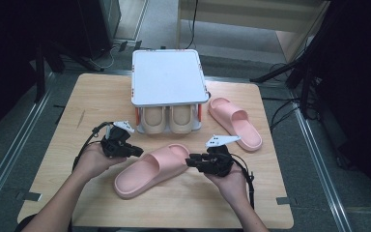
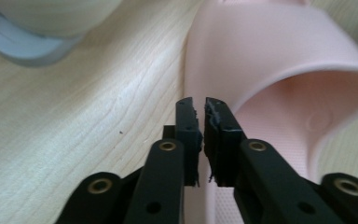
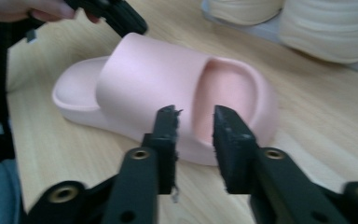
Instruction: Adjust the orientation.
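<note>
A pink slipper (image 1: 149, 171) lies slantwise on the wooden table's front half, toe end pointing right and away. My left gripper (image 1: 139, 152) is at its left side beside the strap, jaws shut with only a sliver of gap. In the left gripper view the left gripper (image 2: 203, 102) hovers by the edge of the pink slipper (image 2: 279, 46). My right gripper (image 1: 189, 161) is at the toe end. In the right gripper view the right gripper (image 3: 195, 112) stands open and empty, facing the slipper's (image 3: 149, 74) toe opening. The left gripper (image 3: 133, 23) shows beyond the strap.
A white two-level rack (image 1: 168, 77) stands at the table's back middle with two beige slippers (image 1: 153, 120) on its lower shelf. A second pink slipper (image 1: 234, 121) lies right of the rack. Bare wooden table (image 1: 101, 92) stretches left of the rack and along the front edge.
</note>
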Available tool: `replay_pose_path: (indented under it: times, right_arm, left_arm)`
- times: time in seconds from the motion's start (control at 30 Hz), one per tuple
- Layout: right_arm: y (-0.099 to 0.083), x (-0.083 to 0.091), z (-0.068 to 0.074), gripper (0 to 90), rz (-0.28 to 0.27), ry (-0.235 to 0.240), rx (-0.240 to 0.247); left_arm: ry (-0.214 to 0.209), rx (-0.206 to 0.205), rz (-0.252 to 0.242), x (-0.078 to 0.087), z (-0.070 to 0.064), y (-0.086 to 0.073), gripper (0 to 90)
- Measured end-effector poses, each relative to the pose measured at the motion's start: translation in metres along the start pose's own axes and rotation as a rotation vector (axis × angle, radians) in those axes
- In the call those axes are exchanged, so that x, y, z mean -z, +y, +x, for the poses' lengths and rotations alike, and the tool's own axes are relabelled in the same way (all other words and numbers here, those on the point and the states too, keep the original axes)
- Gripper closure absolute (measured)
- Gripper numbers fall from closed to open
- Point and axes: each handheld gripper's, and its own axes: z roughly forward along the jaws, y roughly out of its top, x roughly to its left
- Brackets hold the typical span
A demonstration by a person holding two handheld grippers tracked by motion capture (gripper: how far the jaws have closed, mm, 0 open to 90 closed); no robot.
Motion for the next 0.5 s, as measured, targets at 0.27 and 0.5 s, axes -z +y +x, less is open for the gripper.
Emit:
replay_pose_path:
  times: [0.27,0.5]
  right_arm:
    - [-0.003,-0.017,0.013,85.3,0.086,0.035,0.052]
    - [-0.005,-0.033,0.017,85.2,0.125,0.028,0.06]
  left_arm:
    - [0.003,0.009,0.002,-0.007,0.005,-0.002,85.1]
    - [-0.001,0.002,0.022,-0.012,0.003,-0.001,85.8]
